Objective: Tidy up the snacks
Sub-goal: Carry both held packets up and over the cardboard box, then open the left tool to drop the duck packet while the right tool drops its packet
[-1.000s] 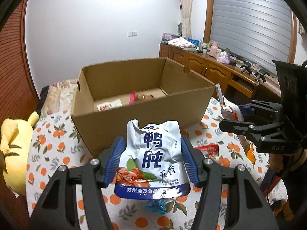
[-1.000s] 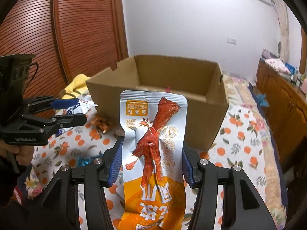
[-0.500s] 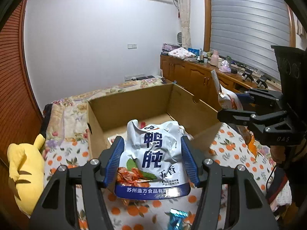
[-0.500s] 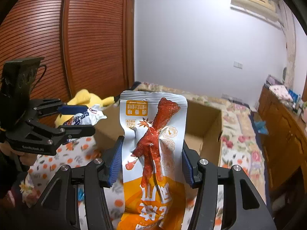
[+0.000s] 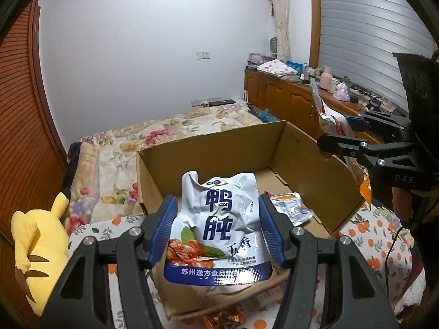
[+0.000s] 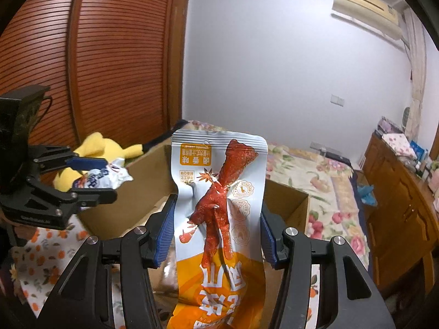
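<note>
Now both tongs (image 5: 216, 227) (image 6: 215, 227) hang above the box (image 5: 310, 161).

- The right gripper (image 6: 215, 230) clamps an orange-and-white pouch (image 6: 219, 219) upright between its blue pads.
- Behind it stands an open cardboard box (image 6: 285, 200).
- At left, the left gripper (image 6: 96, 176) grips a white-and-blue pouch (image 6: 105, 176).
- A yellow plush (image 6: 96, 148) lies far left.

Both held packets now hang above the box (image 5: 307, 164)
</note>
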A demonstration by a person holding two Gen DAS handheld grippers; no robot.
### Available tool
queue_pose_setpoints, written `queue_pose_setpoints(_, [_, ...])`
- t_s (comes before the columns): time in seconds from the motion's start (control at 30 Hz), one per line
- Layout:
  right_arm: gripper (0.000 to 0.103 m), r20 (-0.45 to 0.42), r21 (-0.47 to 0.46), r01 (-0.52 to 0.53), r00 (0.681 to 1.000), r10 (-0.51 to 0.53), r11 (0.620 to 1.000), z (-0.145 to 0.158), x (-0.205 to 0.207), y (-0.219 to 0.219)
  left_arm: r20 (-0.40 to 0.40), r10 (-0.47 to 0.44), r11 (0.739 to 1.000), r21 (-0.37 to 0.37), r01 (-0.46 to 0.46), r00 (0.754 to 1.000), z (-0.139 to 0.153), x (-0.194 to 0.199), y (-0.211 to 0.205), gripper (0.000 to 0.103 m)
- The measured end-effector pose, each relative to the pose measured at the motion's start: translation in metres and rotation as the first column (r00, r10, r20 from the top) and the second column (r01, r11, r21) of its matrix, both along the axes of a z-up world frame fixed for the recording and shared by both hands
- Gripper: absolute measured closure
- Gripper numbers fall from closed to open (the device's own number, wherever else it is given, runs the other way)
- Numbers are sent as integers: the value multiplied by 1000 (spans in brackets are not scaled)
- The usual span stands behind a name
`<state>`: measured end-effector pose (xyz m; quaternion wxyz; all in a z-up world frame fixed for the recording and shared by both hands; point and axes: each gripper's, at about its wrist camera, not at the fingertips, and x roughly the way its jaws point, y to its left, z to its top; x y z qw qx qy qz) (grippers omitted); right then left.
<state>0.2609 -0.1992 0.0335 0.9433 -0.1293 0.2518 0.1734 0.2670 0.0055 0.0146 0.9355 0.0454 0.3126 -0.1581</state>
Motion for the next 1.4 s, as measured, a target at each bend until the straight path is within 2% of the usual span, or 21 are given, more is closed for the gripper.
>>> queue_pose_setpoints(0.47, [48,-36,-55,34,999,-36,998,-30,21,-2,-49,7,1000,22,-6,999,-23,14,-10,42])
queue_pose_setpoints(1.0, [46,-168,-74,2,986,-15,997,-63,17,-4,-38,0,1000,20,0,999,-28,14,-9,36])
queue_pose_setpoints(1.13, [43,-181,-60,11,983,-21,998,-64,17,-5,-32,-2,1000,15,2,999,-26,6,-9,36])
queue_pose_setpoints(1.17, [39,-179,-60,15,984,-26,998,-63,17,-6,-30,-4,1000,16,4,1000,-25,3,-9,36])
queue_pose_setpoints(1.4, [38,-162,-53,19,986,-27,998,-54,2,-4,0,-27,1000,8,27,1000,-14,-22,-13,34])
